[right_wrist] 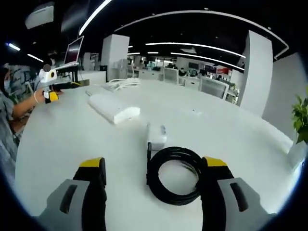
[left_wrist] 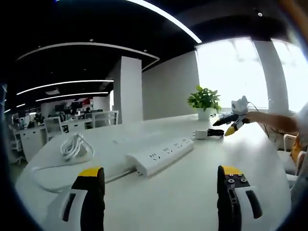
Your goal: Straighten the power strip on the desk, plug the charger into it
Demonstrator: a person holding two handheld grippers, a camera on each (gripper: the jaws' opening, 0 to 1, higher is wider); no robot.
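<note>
1. White desk (left_wrist: 192,192), smooth and matte; the power strip (left_wrist: 161,155) lies on it at a slant ahead of my left gripper (left_wrist: 161,192), well apart from the jaws. Its white cord (left_wrist: 73,146) runs off to a loose coil on the far side.
2. Left gripper: jaws spread wide, nothing between them, hovering over bare desk.
3. Right gripper (right_wrist: 153,185): jaws also wide open and holding nothing. The charger (right_wrist: 157,135), a small white block, lies just beyond them, and its black cable (right_wrist: 174,174), wound in a ring, sits between the jaws on the desk. I cannot tell whether the tips touch the ring.
4. From the left gripper view, the charger sits just off the strip's far end, with the right gripper above it.
5. Handling, power strip: judged rigid plastic, light, long. It should slide easily on this surface and pivot if pushed at one end. I would pinch across its narrow width near an end, or nudge the end sideways. The cord may drag and pull it back askew.
6. Handling, charger: hard, small, smooth-sided, likely slippery. Grip the flat sides of the body, not the cable. The coil is soft and will trail behind.
7. Judgement: neither step begun; the strip is not yet squared to the desk edge.
</note>
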